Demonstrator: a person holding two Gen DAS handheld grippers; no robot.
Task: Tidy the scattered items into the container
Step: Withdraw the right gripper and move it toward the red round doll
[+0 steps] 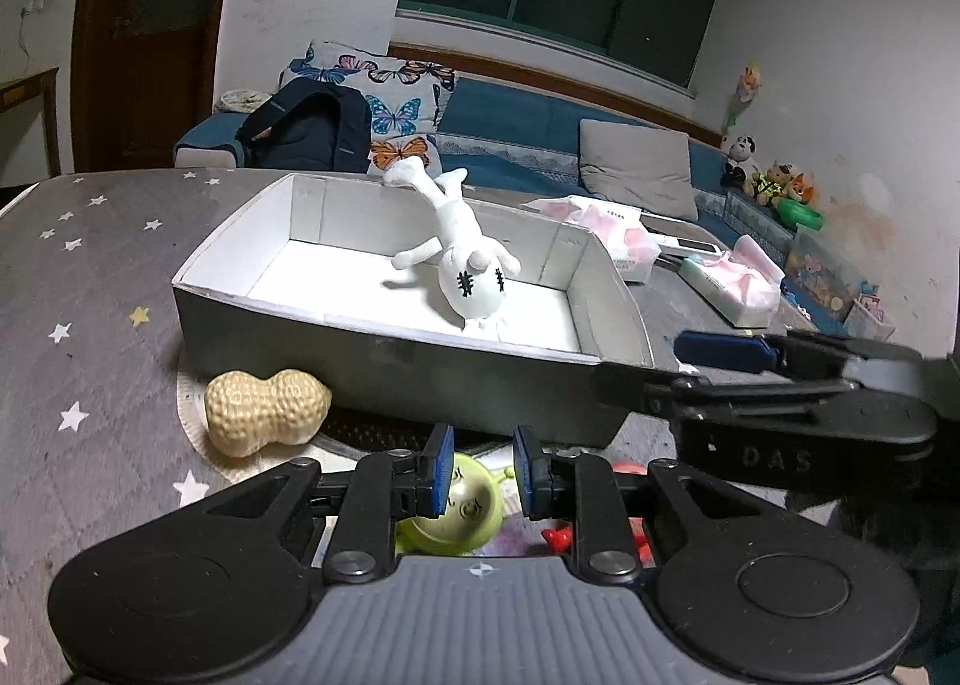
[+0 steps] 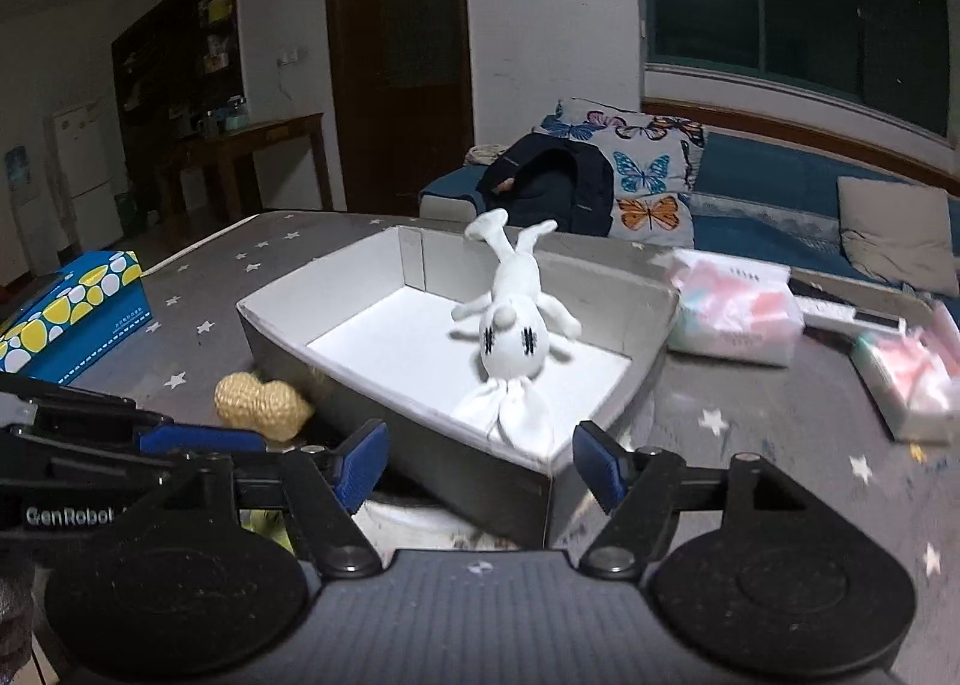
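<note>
A grey box with a white inside [image 1: 300, 325] [image 2: 576, 277] stands on the star-patterned table. A white plush rabbit [image 1: 462, 247] [image 2: 510, 325] lies head-down inside it, legs over the far wall. A tan peanut toy [image 1: 264, 409] [image 2: 261, 400] rests against the box's near side. My left gripper [image 1: 477, 475] is open and empty, just above a green round toy [image 1: 462, 511] and small red pieces [image 1: 561, 538]. My right gripper [image 2: 480, 463] is open and empty at the box's near corner; it also shows in the left wrist view [image 1: 750, 361].
Pink-and-white tissue packs [image 1: 612, 229] [image 2: 735, 313] and a remote [image 2: 852, 316] lie right of the box. A blue tissue box with yellow dots [image 2: 72, 313] sits at the left. A sofa with cushions and a backpack [image 1: 312, 127] stands behind the table.
</note>
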